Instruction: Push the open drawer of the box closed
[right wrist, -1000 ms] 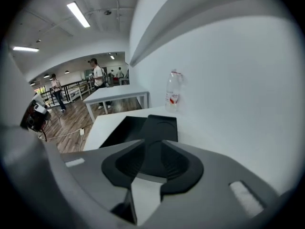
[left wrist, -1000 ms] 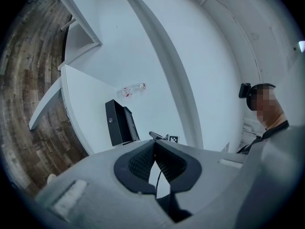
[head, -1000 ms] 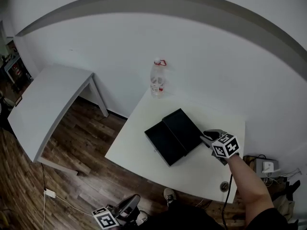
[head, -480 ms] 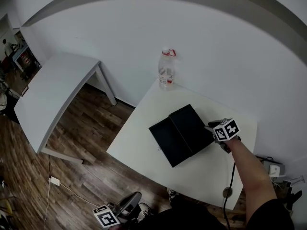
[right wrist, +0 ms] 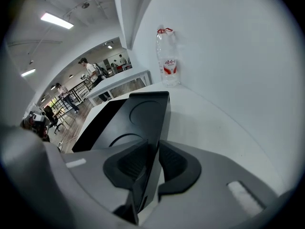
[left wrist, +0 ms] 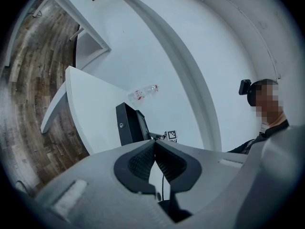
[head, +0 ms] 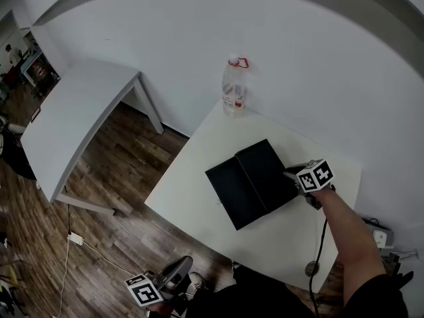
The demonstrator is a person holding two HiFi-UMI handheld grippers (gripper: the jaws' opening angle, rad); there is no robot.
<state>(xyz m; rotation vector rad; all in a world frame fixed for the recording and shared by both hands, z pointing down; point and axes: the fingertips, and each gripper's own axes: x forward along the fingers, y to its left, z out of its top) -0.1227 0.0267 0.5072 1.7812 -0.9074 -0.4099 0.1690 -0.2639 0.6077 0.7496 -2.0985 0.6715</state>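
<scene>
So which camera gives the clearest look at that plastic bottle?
The right gripper view: the bottle stands large and upright, its red label plain. The head view shows the bottle smaller, from above. The left gripper view shows it tiny and far off.

bright even indoor light, ceiling strip light (right wrist: 56, 20) far left, soft shadows, heavy fisheye bending, dark vignetted corners

White table (head: 189, 191) set against the wall. On it lie a black box (head: 265, 171), its drawer (head: 228, 194) drawn out, and an upright plastic bottle (head: 233, 91) at the far edge.
</scene>
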